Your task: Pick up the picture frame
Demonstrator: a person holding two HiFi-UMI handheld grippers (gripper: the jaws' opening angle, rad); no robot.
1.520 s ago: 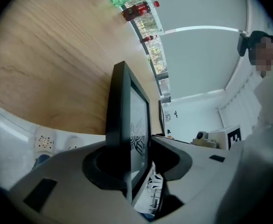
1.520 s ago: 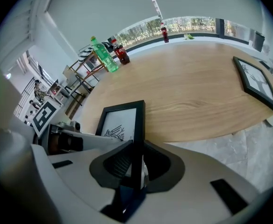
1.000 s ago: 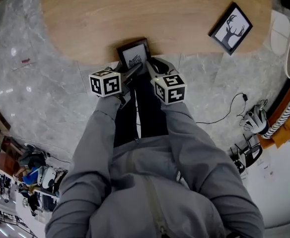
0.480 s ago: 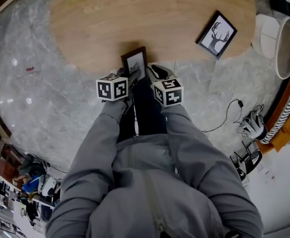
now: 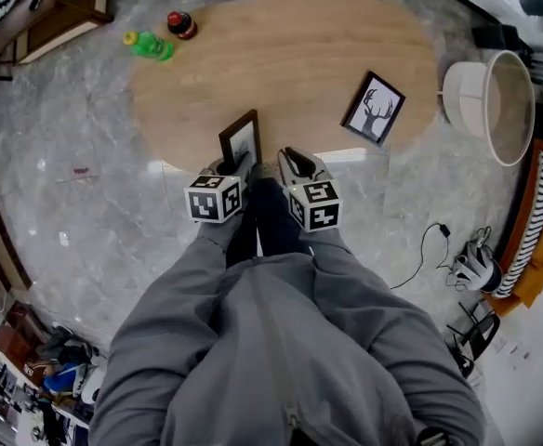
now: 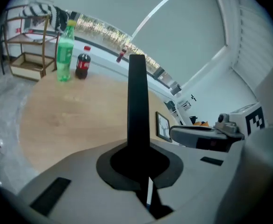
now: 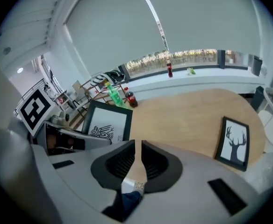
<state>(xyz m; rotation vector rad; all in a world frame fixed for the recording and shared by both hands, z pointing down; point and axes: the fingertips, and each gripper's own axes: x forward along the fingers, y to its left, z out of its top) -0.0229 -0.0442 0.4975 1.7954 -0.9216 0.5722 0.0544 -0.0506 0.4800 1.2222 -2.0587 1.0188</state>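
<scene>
Head view: the left tongs [image 5: 234, 163] clamp the picture frame [image 5: 241, 140], held upright over the near edge of the oval wooden desk [image 5: 299, 45]. The right tongs [image 5: 290, 159] hang just beside it, empty. A deer print [image 5: 374, 108] lies further right on the desk.

Left gripper view: the frame, seen edge-on, is pinched between the closed jaws.

Right gripper view: the jaws are closing to a narrow gap with nothing between them. The frame's black drawing faces this camera from the left.
</scene>
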